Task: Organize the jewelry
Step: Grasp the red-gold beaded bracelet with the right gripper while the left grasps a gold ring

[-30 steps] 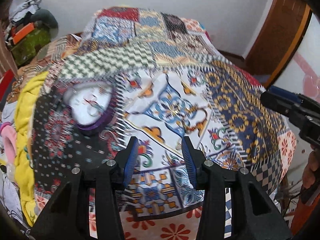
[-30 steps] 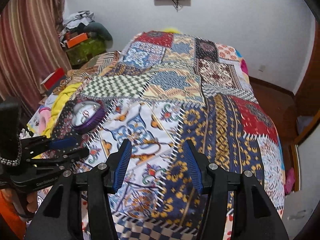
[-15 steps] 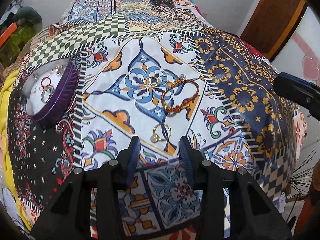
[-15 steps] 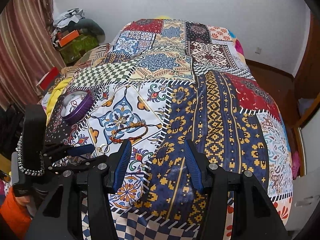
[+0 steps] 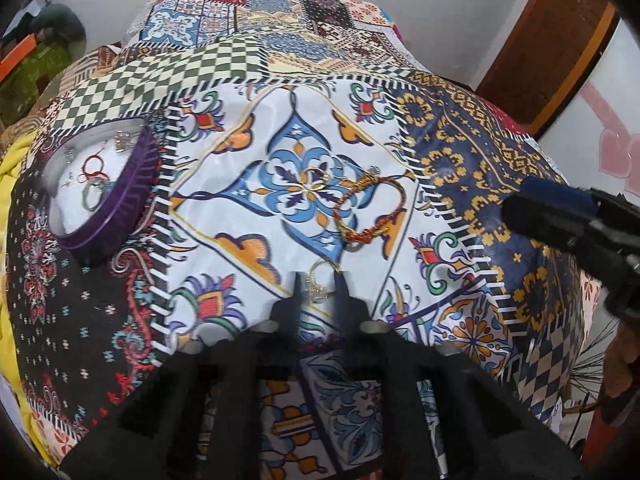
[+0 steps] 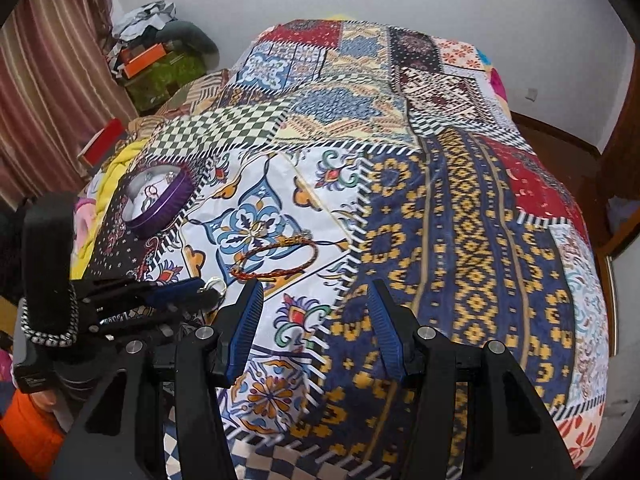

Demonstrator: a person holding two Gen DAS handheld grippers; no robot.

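Patchwork bedspread (image 6: 460, 208) everywhere, busy as anything, covering a bed in a small white-walled room with a striped curtain at the left edge of the right wrist view. Jewelry is hard to pick out against that print.

What I'm after right now is a small gold ring (image 5: 320, 282), sitting low and centre in the left wrist view, right between the tips of my left gripper (image 5: 318, 286). The picture is blurry there, so I honestly can't tell if the jaws have pinched it or are just bracketing it. From the right wrist view the ring (image 6: 214, 283) shows at the tip of that gripper. My right gripper (image 6: 316, 320) is hanging wide open over the blue-and-yellow patch, holding nothing.

Just above the ring in the left view lies a red-and-gold braided bracelet (image 5: 370, 210), looped on the white floral patch. The purple round tin (image 5: 100, 184) is at middle left, with some rings already lying in it, so I'd guess that's the destination.

Handling-wise: my read is the ring is tiny, light, rigid and slick metal, and it's on soft fabric that'll give under pressure. I'd grab across the band, not the ornament, and squeeze gently so it doesn't squirt out sideways. The bracelet looks floppy, so pinch anywhere on the cord.
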